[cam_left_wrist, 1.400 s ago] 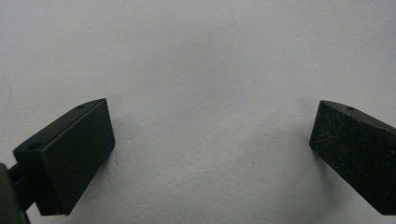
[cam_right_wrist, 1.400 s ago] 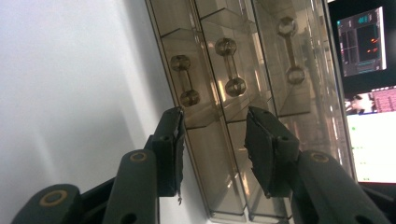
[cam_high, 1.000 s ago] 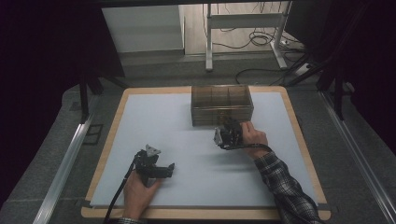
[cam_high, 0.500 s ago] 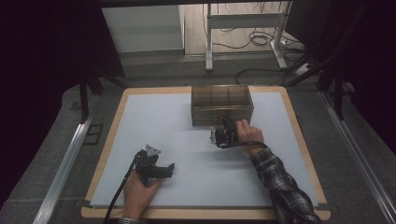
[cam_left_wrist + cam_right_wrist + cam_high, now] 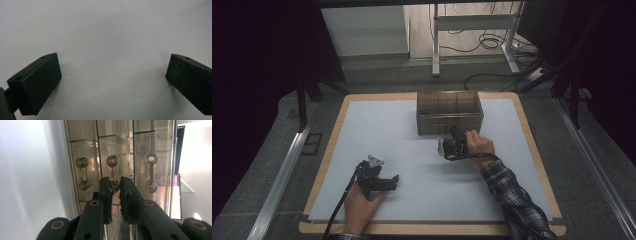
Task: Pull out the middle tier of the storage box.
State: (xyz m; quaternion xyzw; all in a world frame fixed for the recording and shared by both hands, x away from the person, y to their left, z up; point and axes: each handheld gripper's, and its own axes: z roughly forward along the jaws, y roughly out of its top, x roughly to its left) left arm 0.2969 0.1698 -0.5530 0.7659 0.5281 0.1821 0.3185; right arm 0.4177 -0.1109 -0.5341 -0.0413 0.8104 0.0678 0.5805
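A smoky clear drawer box [image 5: 449, 107] stands at the back middle of the white mat [image 5: 412, 150]. Its front carries three drawers, each with a dumbbell-shaped handle. My right gripper [image 5: 451, 145], turned on its side, is at the box's front. In the right gripper view its jaws [image 5: 117, 182] are almost together around the near end of the middle handle [image 5: 112, 161], with a thin gap between them. My left gripper [image 5: 394, 179] rests at the front left of the mat. Its jaws [image 5: 113, 75] stand wide open over bare white surface, with nothing between them.
The mat lies on a wooden board [image 5: 532, 150] with a raised edge. The handles of the other two drawers [image 5: 82, 173] [image 5: 151, 172] flank the middle one. Metal rails [image 5: 282, 175] run along both sides of the table, and cables [image 5: 482, 45] lie on the floor behind it.
My right hand and gripper have shifted slightly left along the front of the box. The left gripper has stayed still.
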